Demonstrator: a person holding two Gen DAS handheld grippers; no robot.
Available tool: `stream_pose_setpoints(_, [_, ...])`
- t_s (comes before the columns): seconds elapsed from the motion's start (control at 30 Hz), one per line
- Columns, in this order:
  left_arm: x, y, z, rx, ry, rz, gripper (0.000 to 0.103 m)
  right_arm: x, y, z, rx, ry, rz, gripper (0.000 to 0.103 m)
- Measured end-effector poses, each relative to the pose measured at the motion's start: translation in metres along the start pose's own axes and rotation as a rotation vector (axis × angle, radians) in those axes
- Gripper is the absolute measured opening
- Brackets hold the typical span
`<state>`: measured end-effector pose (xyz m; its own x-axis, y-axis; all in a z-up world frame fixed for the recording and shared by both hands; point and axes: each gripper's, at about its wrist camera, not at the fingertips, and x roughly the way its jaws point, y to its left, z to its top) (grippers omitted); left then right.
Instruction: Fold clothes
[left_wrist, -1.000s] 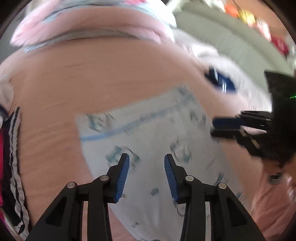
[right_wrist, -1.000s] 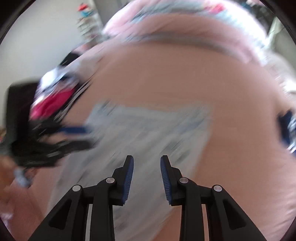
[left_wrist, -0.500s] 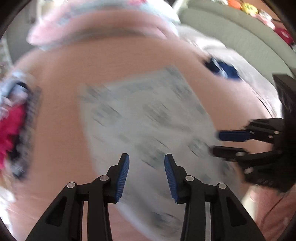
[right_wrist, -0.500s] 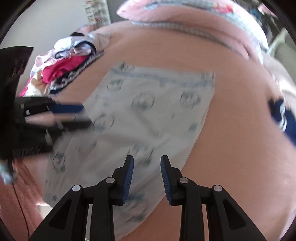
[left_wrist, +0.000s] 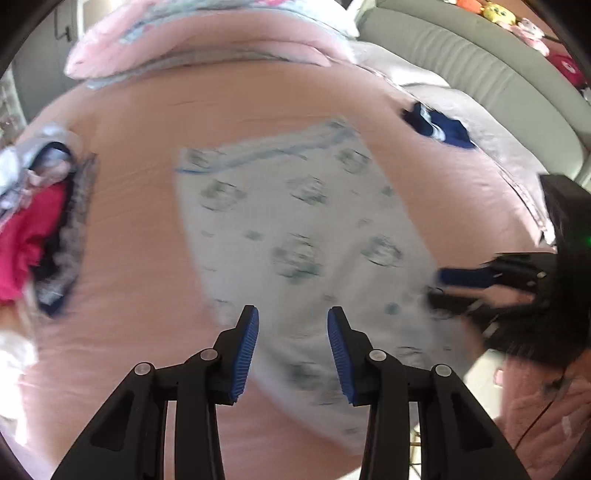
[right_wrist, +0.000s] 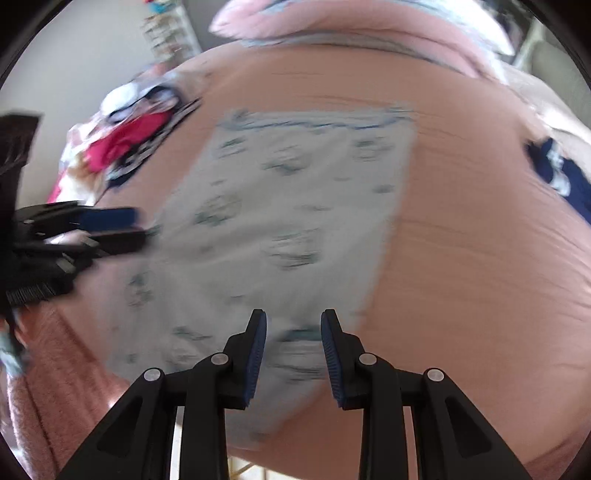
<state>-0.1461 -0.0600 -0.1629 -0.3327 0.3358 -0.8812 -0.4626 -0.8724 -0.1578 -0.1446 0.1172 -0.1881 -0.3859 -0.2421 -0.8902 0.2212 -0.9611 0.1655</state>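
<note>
**Both grippers hang empty over a pale printed garment on a pink bed**

Jaws on both tools stand parted with nothing between the blue pads. From the left wrist view, the left gripper (left_wrist: 292, 332) hovers above the near part of the pale printed garment (left_wrist: 295, 236), its pads clear of the cloth. From the right wrist view, the right gripper (right_wrist: 293, 338) does the same over the garment's near end, apart from the fabric (blur makes the gap hard to judge, but no cloth is pinched).

That garment — a light, whitish-blue piece with a repeating dark green motif and a blue trim line along its far edge — lies spread flat on the pink bedsheet (left_wrist: 140, 122). All places below are told from it.

- Beyond its far edge sits a pink pillow (left_wrist: 207, 40) with pale patterned trim.
- To its left in the left wrist view lies a heap of clothes (left_wrist: 33, 229): bright pink-red cloth, a dark piece with white stripes, some white and grey fabric.
- Past its far right corner rests a small navy item (left_wrist: 439, 127) with white marks, well apart from it.
- Farther right still runs a grey-green padded surface (left_wrist: 480, 62) with bright soft toys along its top.
- At its right side, near the edge, the right gripper shows sideways, blurred.

Near the garment's lower right corner a fuzzy pink sleeve (left_wrist: 539, 417) appears.
</note>
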Motion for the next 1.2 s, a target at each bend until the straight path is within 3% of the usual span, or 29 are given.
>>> stream_pose_setpoints(0.1, [0.021, 0.002, -0.021, 0.014, 0.085, 0.077, 0.036, 0.014, 0.008, -0.009, -0.047, 0.032, -0.051, 0.030])
stream_pose_setpoints(0.17, [0.015, 0.012, -0.031, -0.018, 0.074, 0.091, 0.036, 0.009, 0.002, -0.018, -0.062, 0.025, -0.053, 0.030])
stream_pose_setpoints(0.27, [-0.004, 0.031, -0.037, -0.103, 0.086, 0.260, 0.035, -0.008, -0.013, -0.034, -0.030, 0.025, -0.076, 0.036])
stream_pose_setpoints(0.3, [-0.011, 0.034, -0.038, -0.140, 0.067, 0.244, 0.034, -0.014, -0.019, -0.037, -0.007, 0.018, -0.074, 0.037])
stream_pose_setpoints(0.37, [-0.028, 0.030, -0.040, -0.201, -0.002, 0.119, 0.034, -0.026, -0.025, -0.040, 0.033, -0.019, -0.042, 0.037])
stream_pose_setpoints(0.47, [-0.038, 0.004, -0.046, -0.184, -0.045, 0.001, 0.034, -0.037, -0.018, -0.037, 0.048, -0.084, 0.017, 0.037])
stream_pose_setpoints(0.57, [-0.017, -0.016, -0.053, -0.165, 0.002, 0.016, 0.034, -0.029, -0.004, -0.036, 0.039, -0.086, 0.034, 0.038])
stream_pose_setpoints(0.67, [0.002, -0.013, -0.064, -0.232, 0.055, 0.051, 0.034, -0.023, -0.009, -0.048, 0.038, -0.032, 0.010, 0.038])
stream_pose_setpoints(0.87, [-0.019, 0.011, -0.096, -0.423, 0.007, 0.107, 0.036, -0.021, -0.026, -0.066, 0.073, -0.013, 0.045, 0.047])
stream_pose_setpoints(1.0, [-0.025, 0.015, -0.105, -0.471, -0.013, 0.119, 0.036, -0.025, -0.037, -0.064, 0.137, -0.038, 0.081, 0.047])
stream_pose_setpoints(1.1, [-0.035, 0.019, -0.116, -0.550, -0.079, 0.037, 0.036, -0.036, -0.040, -0.066, 0.162, -0.090, 0.099, 0.047])
stream_pose_setpoints(1.2, [-0.036, 0.020, -0.126, -0.611, -0.124, -0.109, 0.036, -0.034, -0.031, -0.074, 0.085, -0.057, 0.103, 0.048])
